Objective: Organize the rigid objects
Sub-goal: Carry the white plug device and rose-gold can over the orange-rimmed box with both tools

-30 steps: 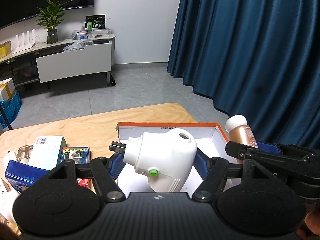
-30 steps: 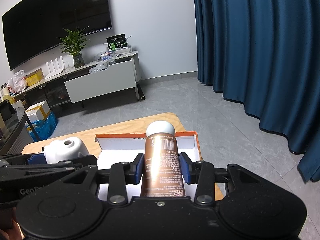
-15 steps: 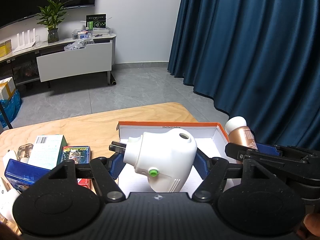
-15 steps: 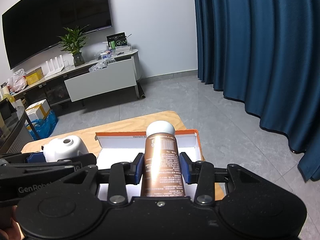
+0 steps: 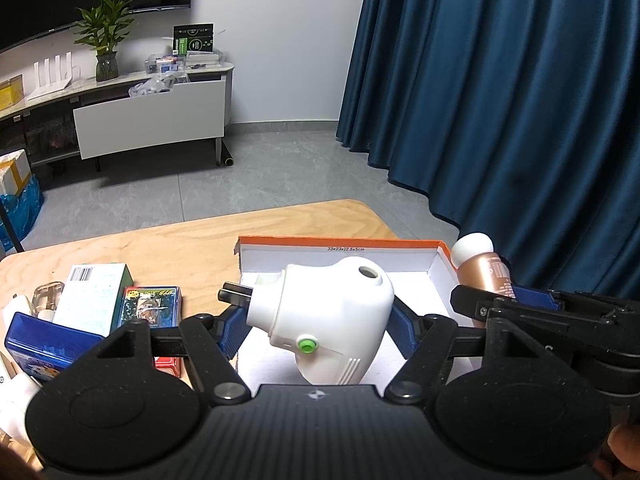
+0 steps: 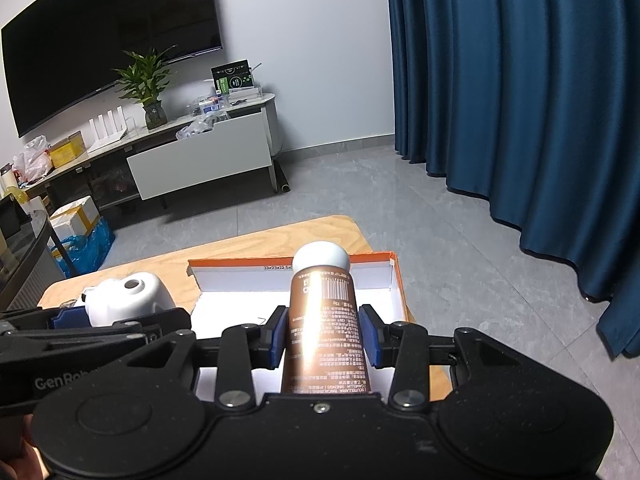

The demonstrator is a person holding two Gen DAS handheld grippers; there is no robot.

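My left gripper is shut on a white plug-in device with a green button and dark prongs, held above the orange-rimmed white box. My right gripper is shut on a copper-brown bottle with a white round cap, also over the box. In the left wrist view the bottle and right gripper show at the right. In the right wrist view the white device and left gripper show at the left.
The wooden table carries a white-green carton, a colourful card box, a blue box and a small clear bottle at the left. Blue curtains hang right; a TV cabinet stands behind.
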